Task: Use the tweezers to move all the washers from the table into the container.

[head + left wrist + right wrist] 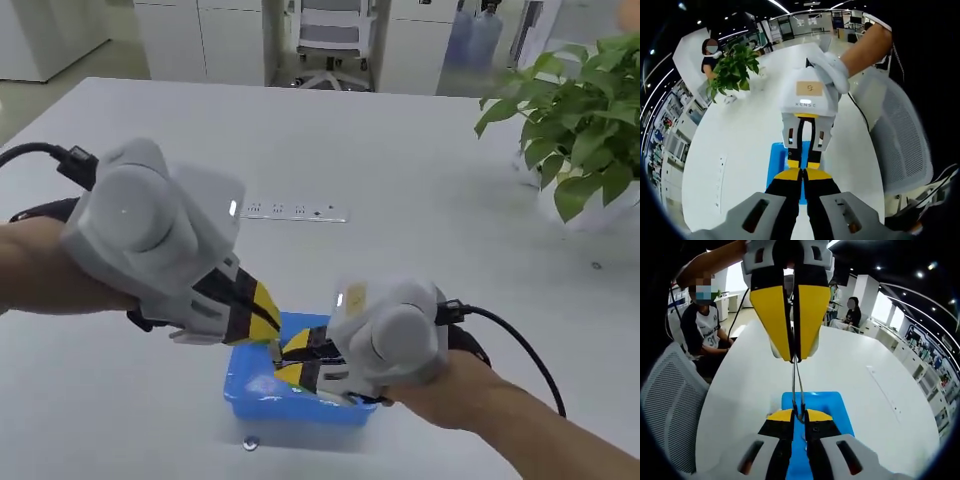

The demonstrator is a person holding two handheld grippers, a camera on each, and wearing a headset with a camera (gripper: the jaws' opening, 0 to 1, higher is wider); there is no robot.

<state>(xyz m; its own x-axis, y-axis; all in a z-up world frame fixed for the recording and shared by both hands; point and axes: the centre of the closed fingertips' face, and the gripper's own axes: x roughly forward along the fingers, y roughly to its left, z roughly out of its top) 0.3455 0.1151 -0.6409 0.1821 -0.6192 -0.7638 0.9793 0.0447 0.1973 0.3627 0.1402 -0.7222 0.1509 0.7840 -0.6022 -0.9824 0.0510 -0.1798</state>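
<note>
Jaws: left gripper (802, 173) and right gripper (799, 415) both clamped shut on the tweezers (797, 385), above blue container (245, 388) | washer (250, 442) on table (400, 150), just beside container | tip: one grip must hold firm before the other releases.

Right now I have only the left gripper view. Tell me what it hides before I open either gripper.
Observer: The left gripper, jaws shut, clamps the tweezers, which reach across to the right gripper, over the blue container.
Operator: Say whether the right one grips them.
Observer: Cannot tell; their far end sits at its jaw tips.
Operator: Report any washers outside the container.
Observer: One washer lies on the table, just off the container's wall on the person's side.
</note>
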